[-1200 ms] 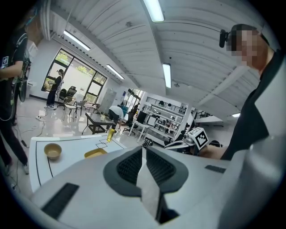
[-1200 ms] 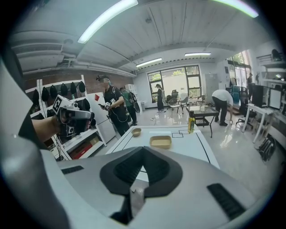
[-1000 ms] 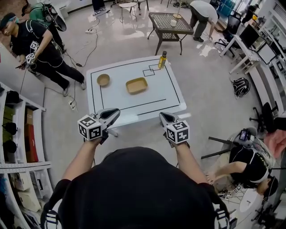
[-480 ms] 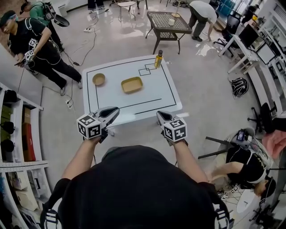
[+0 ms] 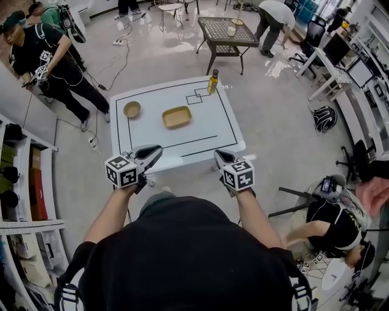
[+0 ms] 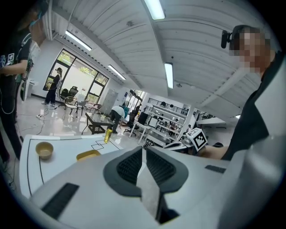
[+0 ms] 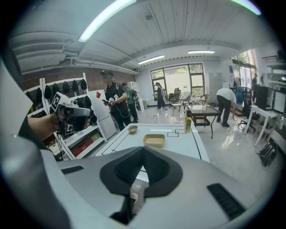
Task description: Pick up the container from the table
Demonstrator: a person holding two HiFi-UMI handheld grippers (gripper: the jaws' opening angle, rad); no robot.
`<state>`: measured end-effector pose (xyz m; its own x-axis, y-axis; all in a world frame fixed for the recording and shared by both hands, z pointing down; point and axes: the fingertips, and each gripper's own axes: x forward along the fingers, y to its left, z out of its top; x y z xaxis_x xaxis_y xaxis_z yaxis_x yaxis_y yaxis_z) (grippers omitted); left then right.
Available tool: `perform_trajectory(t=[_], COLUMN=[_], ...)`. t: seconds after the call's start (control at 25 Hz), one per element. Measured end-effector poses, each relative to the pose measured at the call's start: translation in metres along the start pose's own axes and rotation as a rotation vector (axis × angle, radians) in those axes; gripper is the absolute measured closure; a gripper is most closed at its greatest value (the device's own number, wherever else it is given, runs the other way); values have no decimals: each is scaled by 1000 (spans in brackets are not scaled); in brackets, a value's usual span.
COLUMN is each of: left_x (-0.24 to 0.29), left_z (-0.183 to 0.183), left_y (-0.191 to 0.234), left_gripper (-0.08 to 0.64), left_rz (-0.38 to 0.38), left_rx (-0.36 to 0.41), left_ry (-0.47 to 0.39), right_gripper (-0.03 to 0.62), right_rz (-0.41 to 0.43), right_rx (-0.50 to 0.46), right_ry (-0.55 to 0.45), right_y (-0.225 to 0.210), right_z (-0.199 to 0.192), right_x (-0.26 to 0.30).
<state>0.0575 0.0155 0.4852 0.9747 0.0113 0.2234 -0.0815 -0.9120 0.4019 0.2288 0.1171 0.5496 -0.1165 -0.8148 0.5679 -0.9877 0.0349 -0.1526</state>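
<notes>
The left tongs (image 5: 155, 152) sit in the lower left of the head view, their tips overlapping the near edge of the white square-topped bench (image 5: 206, 130), which is marked with thin black lines. In the left gripper view their dark ribbed pads meet at the tips with nothing caught between them. The right tongs (image 5: 220, 156) sit level with them toward the lower right. They are likewise pressed together and empty, and they point up the frame across the bench. The shallow rectangular yellow-tan container (image 5: 177, 116) lies flat near the middle of the bench, inside the black outline. It is well apart from both tongs and nothing touches it. To its left, near the bench's left line, stands a small round tan bowl (image 5: 132, 109). At the bench's upper right corner, beside two small drawn squares, a yellow bottle with a dark cap (image 5: 213, 81) stands upright. Above the bench in the frame is a dark lattice-topped side table (image 5: 222, 37). A person in black clothing (image 5: 51, 61) stands at the upper left, and another person in a light top (image 5: 275, 15) bends over at the upper right. White shelving (image 5: 24, 200) runs down the left edge.
</notes>
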Motion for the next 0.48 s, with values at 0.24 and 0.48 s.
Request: perform_trajectory(t=[0.24, 0.48], left_x=[2, 6], left_z=[6, 9], left_y=[12, 28], left_gripper=[526, 526], left_rz=[18, 28], left_rx=[4, 4], left_ry=[-7, -8], right_gripper=[588, 588], right_rz=[-1, -3], right_rx=[-8, -12], right_ry=[-9, -6], right_y=[-6, -15], right_z=[12, 23], right_x=[7, 22])
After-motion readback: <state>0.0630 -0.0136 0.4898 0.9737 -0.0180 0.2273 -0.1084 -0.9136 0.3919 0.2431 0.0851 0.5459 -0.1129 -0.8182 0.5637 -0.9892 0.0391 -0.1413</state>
